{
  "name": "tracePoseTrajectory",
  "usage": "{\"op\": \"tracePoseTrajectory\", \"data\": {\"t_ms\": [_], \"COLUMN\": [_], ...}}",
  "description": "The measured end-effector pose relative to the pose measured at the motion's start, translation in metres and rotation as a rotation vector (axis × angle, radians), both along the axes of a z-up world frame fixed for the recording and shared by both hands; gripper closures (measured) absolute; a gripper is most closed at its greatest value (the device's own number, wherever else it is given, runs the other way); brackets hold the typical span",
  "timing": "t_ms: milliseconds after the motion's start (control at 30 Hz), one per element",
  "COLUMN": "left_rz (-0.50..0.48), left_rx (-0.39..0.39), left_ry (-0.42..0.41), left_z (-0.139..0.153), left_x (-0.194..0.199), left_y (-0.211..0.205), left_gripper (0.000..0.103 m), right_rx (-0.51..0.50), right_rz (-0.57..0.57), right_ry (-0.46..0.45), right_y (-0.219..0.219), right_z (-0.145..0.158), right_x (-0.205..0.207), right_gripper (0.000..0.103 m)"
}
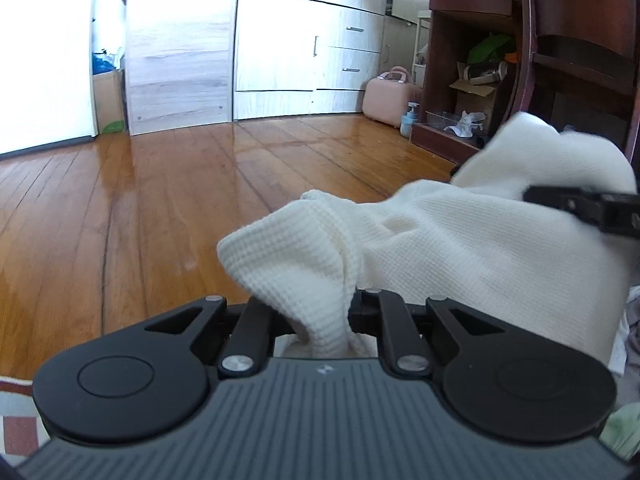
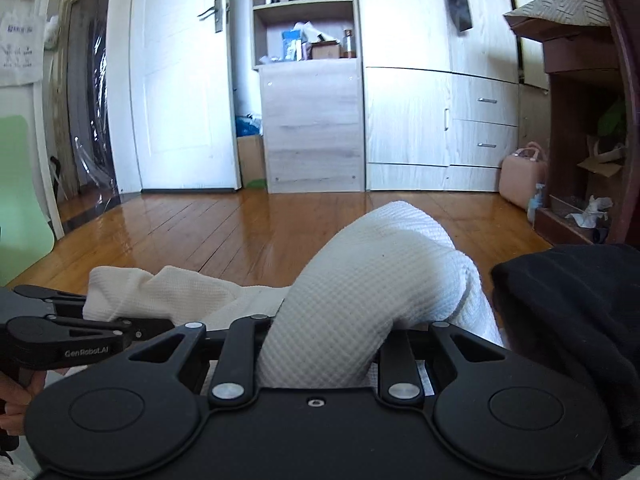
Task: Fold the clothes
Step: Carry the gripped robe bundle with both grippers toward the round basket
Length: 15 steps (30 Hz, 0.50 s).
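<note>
White waffle-knit garment point(image 1: 460, 240) hangs raised above the wooden floor point(image 1: 160, 200), its long axis running left to right between the left gripper point(image 1: 316, 332) and right gripper point(image 2: 320, 356), each pinching a bunched end that points far.

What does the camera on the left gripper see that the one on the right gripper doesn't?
Only the left view shows the blue pump bottle on the floor and the right gripper from the side. Only the right view shows the white door, the open shelf, a black garment and the left gripper. Both show the white waffle-knit garment clamped in each gripper, the wooden floor, the drawers and the pink case.
</note>
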<state>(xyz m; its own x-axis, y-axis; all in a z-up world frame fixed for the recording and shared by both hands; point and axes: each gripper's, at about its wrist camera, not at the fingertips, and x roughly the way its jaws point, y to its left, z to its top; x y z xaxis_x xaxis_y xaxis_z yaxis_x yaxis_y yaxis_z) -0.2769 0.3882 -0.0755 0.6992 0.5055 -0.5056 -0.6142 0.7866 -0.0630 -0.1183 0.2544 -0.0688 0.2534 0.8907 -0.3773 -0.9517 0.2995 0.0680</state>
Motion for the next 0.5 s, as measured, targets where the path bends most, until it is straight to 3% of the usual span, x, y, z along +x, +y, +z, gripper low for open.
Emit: {"op": "tracePoseTrajectory", "data": {"t_ms": [100,200,433,500], "left_rz": [-0.035,-0.128,-0.4,-0.469], "left_rx": [0.021,0.072,0.059,0.081], "left_ry": [0.007,0.032,0.052,0.073], "left_z": [0.016,0.035,0.127,0.14], "left_x": [0.035,0.088,0.249,0.301], "left_y": [-0.005,-0.011,-0.003,-0.005], "left_gripper": [0.09,0.09,0.09,0.09], "right_rx": [0.024,0.057,0.147,0.149], "right_rz": [-0.058,-0.134,-0.395,-0.48], "right_ry": [0.006,0.008,-0.101,-0.079], "right_y": [-0.022,-0.047,-0.103,-0.112], "right_z": [0.009,0.024,0.09,0.098], "right_x": [0.022,0.048,0.117,0.138], "right_gripper": [0.076,0.076,0.076,0.075]}}
